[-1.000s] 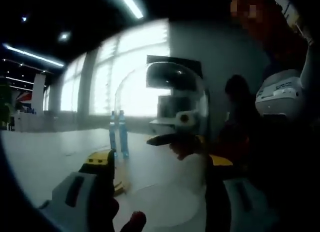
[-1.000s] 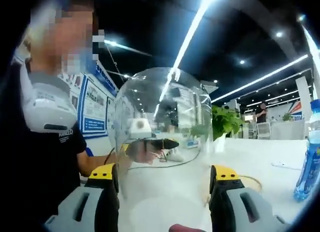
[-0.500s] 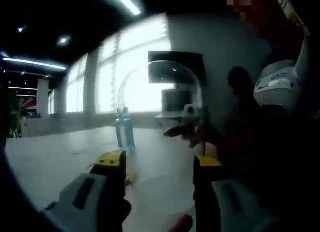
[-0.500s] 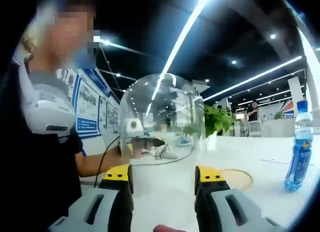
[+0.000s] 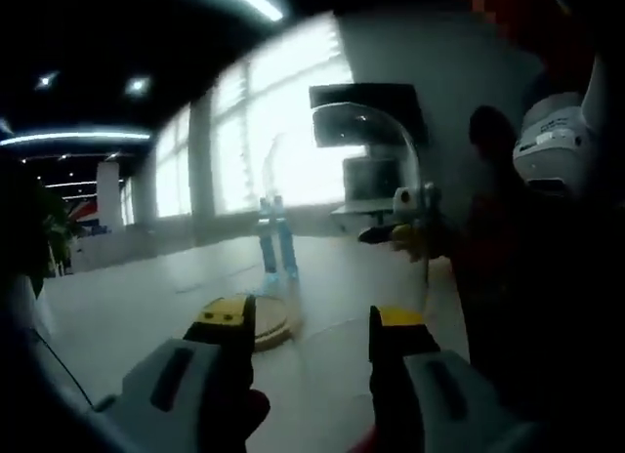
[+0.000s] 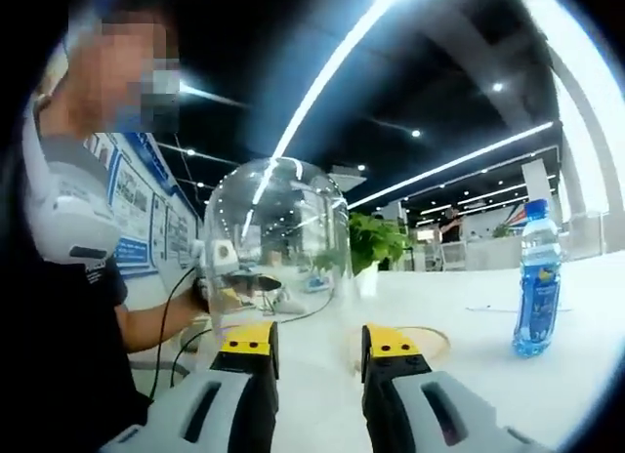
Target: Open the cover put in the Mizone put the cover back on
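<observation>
A clear glass dome cover (image 6: pixel 278 233) sits upright, low over the white table (image 6: pixel 488 375), beyond my right gripper (image 6: pixel 319 341). Its lower rim is hidden behind the jaws. My right gripper is open with nothing between its jaws. A round wooden base (image 6: pixel 427 342) lies just right of the dome, and a blue Mizone bottle (image 6: pixel 536 282) stands further right. In the left gripper view the dome (image 5: pixel 376 194) rises ahead and to the right of my open left gripper (image 5: pixel 310 316). The wooden base (image 5: pixel 271 321) and the bottle (image 5: pixel 276 240) lie beyond it.
A person in a dark shirt stands close at the left of the right gripper view and at the right of the left gripper view. The other gripper (image 6: pixel 229 272) shows through the dome glass. A green plant (image 6: pixel 376 243) stands at the back.
Both cameras have drawn back from the dome, which now looks smaller and farther. Both pairs of jaws stand closer together than before. The bottle and wooden base have come further into view.
</observation>
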The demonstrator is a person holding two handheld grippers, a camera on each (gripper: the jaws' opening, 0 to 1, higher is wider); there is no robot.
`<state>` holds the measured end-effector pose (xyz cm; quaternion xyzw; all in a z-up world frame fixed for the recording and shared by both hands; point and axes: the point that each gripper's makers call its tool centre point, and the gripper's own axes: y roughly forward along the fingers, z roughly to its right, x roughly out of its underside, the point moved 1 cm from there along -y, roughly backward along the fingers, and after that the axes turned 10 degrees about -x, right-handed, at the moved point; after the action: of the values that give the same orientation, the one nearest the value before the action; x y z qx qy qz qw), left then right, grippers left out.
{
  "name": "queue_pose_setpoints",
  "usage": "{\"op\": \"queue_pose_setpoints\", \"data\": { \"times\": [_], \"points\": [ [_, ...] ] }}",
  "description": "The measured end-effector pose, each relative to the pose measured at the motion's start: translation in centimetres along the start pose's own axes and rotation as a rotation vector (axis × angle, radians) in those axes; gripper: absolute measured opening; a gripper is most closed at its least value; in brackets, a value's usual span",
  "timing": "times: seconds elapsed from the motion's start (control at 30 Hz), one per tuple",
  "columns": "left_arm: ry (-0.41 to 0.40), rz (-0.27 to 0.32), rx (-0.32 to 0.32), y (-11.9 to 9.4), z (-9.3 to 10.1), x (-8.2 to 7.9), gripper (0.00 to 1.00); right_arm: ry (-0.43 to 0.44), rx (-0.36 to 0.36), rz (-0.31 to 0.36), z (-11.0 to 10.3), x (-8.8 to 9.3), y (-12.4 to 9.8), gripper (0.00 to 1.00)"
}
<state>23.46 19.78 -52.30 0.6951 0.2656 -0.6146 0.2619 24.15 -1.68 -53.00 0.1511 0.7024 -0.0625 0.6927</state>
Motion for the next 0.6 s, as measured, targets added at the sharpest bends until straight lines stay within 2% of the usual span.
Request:
{"op": "queue_pose_setpoints", "data": {
  "times": [0.13,0.27,0.37,0.5,0.6],
  "points": [
    [-0.024,0.019,-0.019,0.0,-0.8,-0.1,0.33,-0.022,0.058,-0.037,0.7,0.7,-0.2,0.24],
    [-0.065,0.040,-0.077,0.4,-2.2,0.0,0.33,-0.004,0.100,-0.030,1.3,1.1,-0.5,0.23],
    [-0.102,0.057,-0.110,0.7,-3.1,0.5,0.30,0.009,0.161,-0.025,2.3,1.5,-0.7,0.21],
    [-0.128,0.054,-0.133,0.9,-3.6,1.6,0.28,0.061,0.202,0.017,3.4,1.8,-1.2,0.16],
    [-0.154,0.050,-0.193,1.0,-4.6,3.0,0.26,0.104,0.248,0.057,4.4,2.1,-1.6,0.16]
  ]
}}
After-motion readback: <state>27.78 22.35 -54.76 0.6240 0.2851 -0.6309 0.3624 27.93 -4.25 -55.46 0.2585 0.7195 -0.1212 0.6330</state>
